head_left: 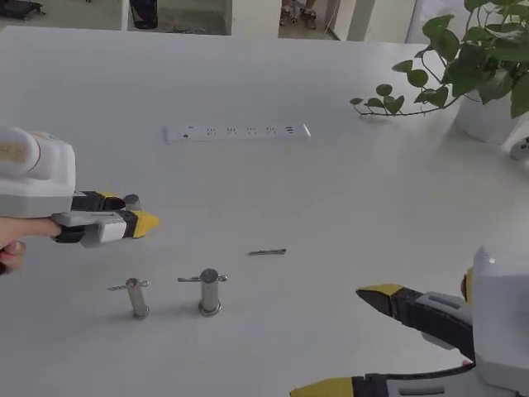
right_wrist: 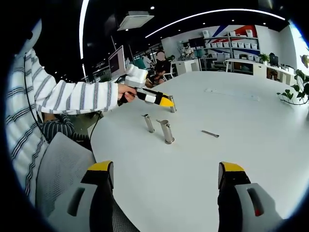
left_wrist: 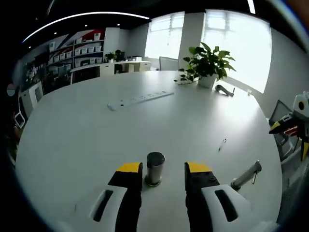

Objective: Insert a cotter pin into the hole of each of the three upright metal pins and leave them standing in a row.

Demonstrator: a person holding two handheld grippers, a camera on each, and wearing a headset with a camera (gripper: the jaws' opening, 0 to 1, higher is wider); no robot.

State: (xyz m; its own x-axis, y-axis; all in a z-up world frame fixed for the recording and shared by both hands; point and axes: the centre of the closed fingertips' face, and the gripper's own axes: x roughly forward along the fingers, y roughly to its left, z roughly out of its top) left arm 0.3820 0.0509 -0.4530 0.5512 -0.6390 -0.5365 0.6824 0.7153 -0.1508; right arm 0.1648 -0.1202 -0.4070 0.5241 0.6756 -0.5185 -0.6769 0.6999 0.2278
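Two upright metal pins (head_left: 136,299) (head_left: 209,293) stand side by side near the table's front edge, each with a cotter pin through its top. A third metal pin (left_wrist: 155,168) stands bare on the table, right at the tips of my left gripper (left_wrist: 163,168). The jaws are open on either side of it, with a gap showing. In the head view that left gripper (head_left: 142,212) is at the left, behind the two pins. A loose cotter pin (head_left: 267,252) lies flat to the right of them. My right gripper (head_left: 339,341) hangs wide open at the front right, with nothing between its jaws.
A white power strip (head_left: 238,131) lies across the middle of the table. A potted plant (head_left: 479,58) stands at the far right corner. In the right gripper view a person's striped sleeve (right_wrist: 82,96) reaches in from the left.
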